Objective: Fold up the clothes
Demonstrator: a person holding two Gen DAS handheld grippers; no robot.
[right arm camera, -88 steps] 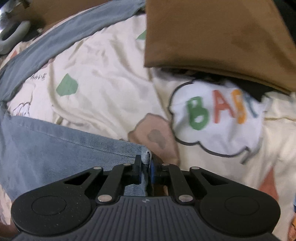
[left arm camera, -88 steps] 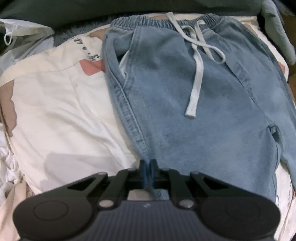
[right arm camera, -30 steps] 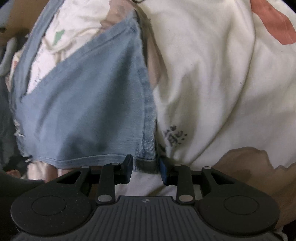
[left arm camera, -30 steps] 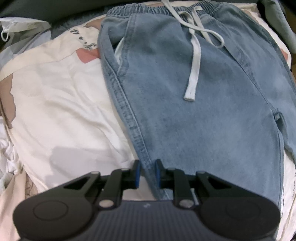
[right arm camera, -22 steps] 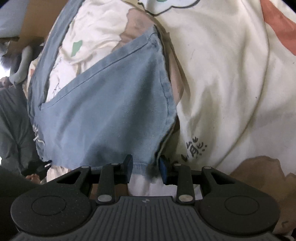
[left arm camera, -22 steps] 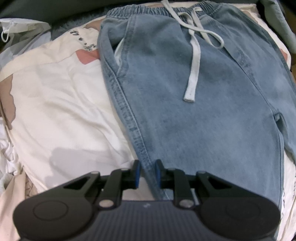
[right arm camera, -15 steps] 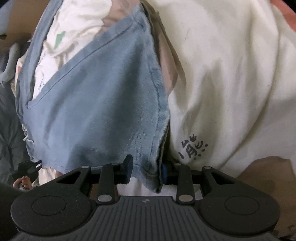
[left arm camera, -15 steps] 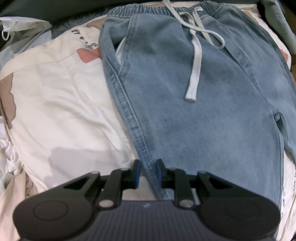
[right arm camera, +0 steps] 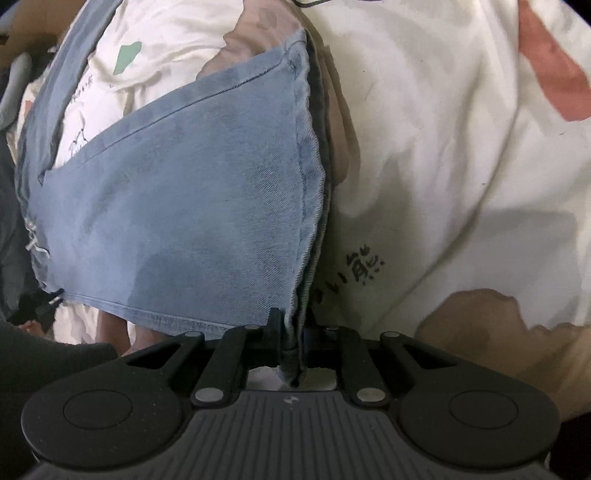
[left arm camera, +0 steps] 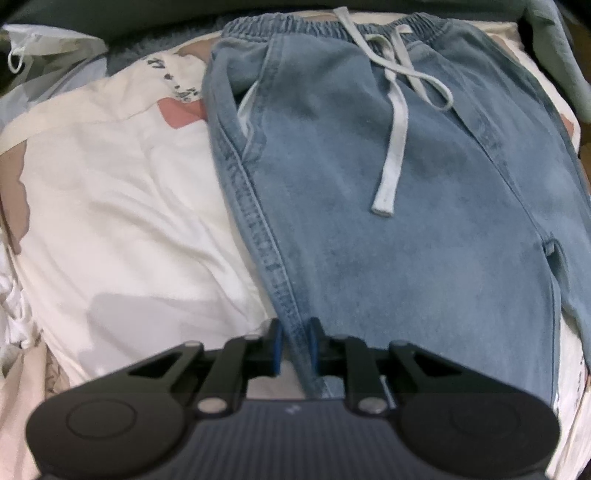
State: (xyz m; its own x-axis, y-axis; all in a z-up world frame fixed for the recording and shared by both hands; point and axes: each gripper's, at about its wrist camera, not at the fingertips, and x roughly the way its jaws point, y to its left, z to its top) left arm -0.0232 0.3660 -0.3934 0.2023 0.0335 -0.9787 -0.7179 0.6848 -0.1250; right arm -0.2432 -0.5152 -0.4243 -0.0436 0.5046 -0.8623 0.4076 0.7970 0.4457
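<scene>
Your left gripper [left arm camera: 294,345] sits low over the side seam of the light blue jeans [left arm camera: 388,221], its blue-padded fingers [left arm camera: 277,345] a narrow gap apart with the stitched seam running between them; the pads stand either side of the denim without visibly pressing it, so it has no hold there. The jeans lie flat and front-up on the cream printed bedsheet [left arm camera: 122,221], the elastic waistband [left arm camera: 332,27] at the far edge and the pale grey drawstring [left arm camera: 395,122] trailing down the front (its loose end stops about mid-thigh). A crumpled plastic bag [left arm camera: 33,48] lies at the far left corner.

Your right gripper [right arm camera: 293,339] is clamped on the hem corner of a trouser leg [right arm camera: 192,206]: the folded denim edge is pinched tight between the fingers and bunches down into the gap behind them. From this view the leg is doubled back, its paler inner face up, and rises away from the gripper over the sheet [right arm camera: 443,166]. Black printed characters [right arm camera: 364,264] on the sheet lie just to the right of the held edge, and a brown patch [right arm camera: 491,332] of the print sits near the gripper's right side.
</scene>
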